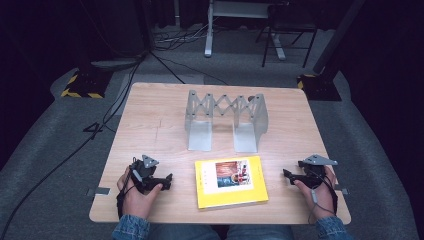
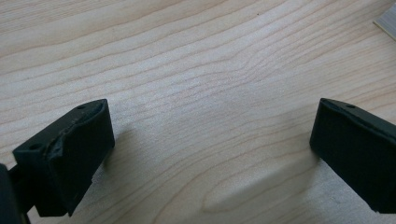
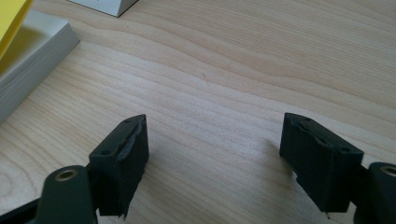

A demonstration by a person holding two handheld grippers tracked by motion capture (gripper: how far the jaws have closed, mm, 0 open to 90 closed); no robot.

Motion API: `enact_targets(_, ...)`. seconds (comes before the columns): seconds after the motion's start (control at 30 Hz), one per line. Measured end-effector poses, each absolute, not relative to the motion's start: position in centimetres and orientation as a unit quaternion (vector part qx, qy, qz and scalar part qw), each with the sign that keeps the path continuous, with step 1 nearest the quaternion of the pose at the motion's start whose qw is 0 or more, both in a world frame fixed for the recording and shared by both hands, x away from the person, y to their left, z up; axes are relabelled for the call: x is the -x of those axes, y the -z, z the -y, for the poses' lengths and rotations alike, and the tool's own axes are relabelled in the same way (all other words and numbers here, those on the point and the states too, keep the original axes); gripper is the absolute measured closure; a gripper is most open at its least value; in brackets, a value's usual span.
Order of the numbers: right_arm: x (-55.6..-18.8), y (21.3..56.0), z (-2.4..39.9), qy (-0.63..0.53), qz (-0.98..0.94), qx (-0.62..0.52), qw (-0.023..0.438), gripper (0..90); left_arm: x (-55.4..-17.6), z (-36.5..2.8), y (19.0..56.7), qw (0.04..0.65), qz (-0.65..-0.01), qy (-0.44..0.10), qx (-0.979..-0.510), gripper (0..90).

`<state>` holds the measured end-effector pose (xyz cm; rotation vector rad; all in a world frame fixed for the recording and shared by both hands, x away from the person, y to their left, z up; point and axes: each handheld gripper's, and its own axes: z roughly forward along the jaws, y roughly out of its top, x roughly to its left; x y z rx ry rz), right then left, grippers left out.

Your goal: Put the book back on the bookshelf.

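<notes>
A yellow book (image 1: pixel 231 181) with a picture on its cover lies flat near the table's front edge, between my two hands. Behind it stands a grey metal folding rack (image 1: pixel 226 120). My left gripper (image 1: pixel 169 181) rests on the wood left of the book, pointing toward it; its jaws stand wide apart over bare wood (image 2: pixel 212 135). My right gripper (image 1: pixel 287 175) rests right of the book, also pointing at it, open with nothing between its jaws (image 3: pixel 215 149). The book's page edges (image 3: pixel 32 65) appear at the upper left of the right gripper view.
The wooden table (image 1: pixel 150 125) has bare room on both sides of the rack. Black cables (image 1: pixel 100 125) run over the grey floor at the left. Stand bases with yellow-black tape (image 1: pixel 82 85) and chair legs (image 1: pixel 280 40) sit beyond the table's far edge.
</notes>
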<state>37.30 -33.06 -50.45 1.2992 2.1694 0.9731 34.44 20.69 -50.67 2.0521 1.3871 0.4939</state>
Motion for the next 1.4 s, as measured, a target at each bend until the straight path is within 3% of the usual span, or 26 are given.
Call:
enact_targets(0.17, -37.2, 50.4, 33.0, -0.350, -0.781, -0.470, 0.216, 24.1, -34.4, -20.6, 50.6, 0.301, -0.523, -0.188, -0.775, 0.1)
enact_targets(0.3, -37.0, 50.4, 32.6, -0.351, -0.783, -0.466, 0.216, 29.5, -34.3, -20.6, 50.4, 0.302, -0.523, -0.184, -0.775, 2.8)
enact_targets(0.33, -36.9, 50.3, 32.3, -0.351, -0.788, -0.459, 0.212, 30.5, -34.1, -20.6, 49.9, 0.303, -0.517, -0.176, -0.781, 17.0)
enact_targets(0.37, -36.9, 50.3, 32.3, -0.351, -0.788, -0.459, 0.212, 30.5, -34.1, -20.6, 49.9, 0.303, -0.517, -0.176, -0.781, 23.2)
enact_targets(0.9, -35.6, 49.0, 29.8, -0.335, -0.814, -0.430, 0.203, 29.5, -31.4, -17.4, 46.8, 0.363, -0.471, -0.172, -0.785, 21.6)
enact_targets(1.4, -34.7, 49.6, 26.7, -0.328, -0.837, -0.394, 0.190, 30.2, -31.1, -13.5, 48.1, 0.383, -0.444, -0.089, -0.805, 24.9)
